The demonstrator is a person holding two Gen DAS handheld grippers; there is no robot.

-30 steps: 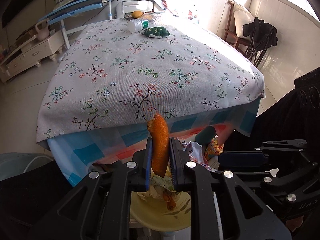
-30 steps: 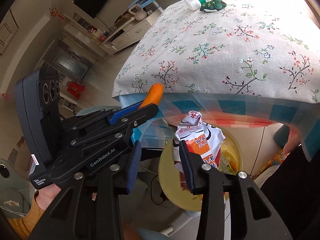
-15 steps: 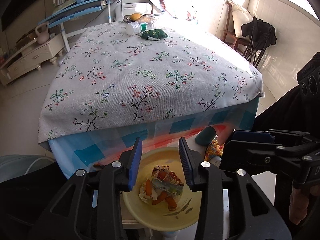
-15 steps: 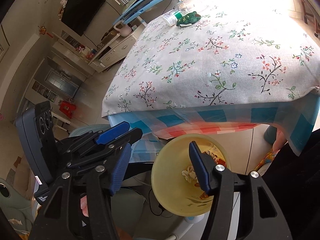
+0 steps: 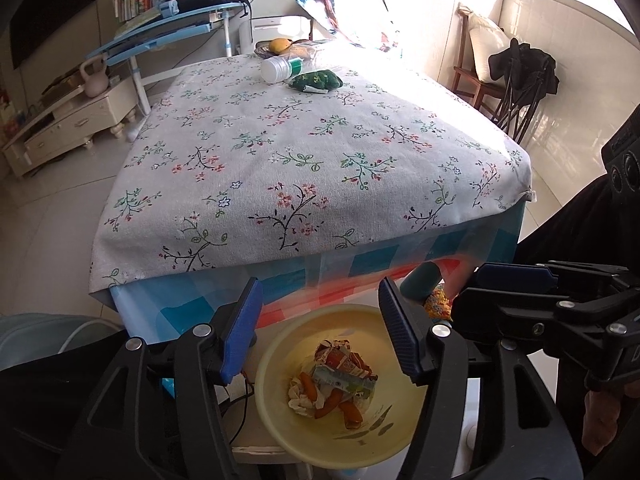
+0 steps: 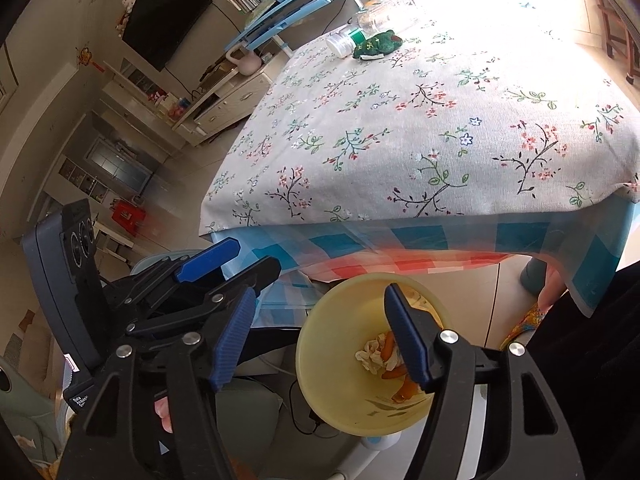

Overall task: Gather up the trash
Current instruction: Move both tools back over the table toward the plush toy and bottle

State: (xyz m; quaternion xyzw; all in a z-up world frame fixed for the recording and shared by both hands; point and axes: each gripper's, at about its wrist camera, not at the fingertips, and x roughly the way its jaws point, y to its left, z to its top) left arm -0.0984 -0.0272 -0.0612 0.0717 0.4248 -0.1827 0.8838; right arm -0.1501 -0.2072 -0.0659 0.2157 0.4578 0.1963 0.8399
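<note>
Both dropped: orange peel (image 5: pixel 347 412) and crumpled printed wrapper (image 5: pixel 345 372) inside round yellow plastic bin (image 5: pixel 280 420). Left claw (image 5: pixel 320 328) and right claw (image 6: pixel 320 336), just opening, released and empty above bin; lift clear before returning to floral-clothed surface (image 5: pixel 304 152) beyond bin.

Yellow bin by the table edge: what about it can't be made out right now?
- Yellow bin: its base is cut off by the bottom edge in the left wrist view.
- Trash in the right wrist view: partly behind a finger of the right tongs.
- Carton: print too small to read.
</note>
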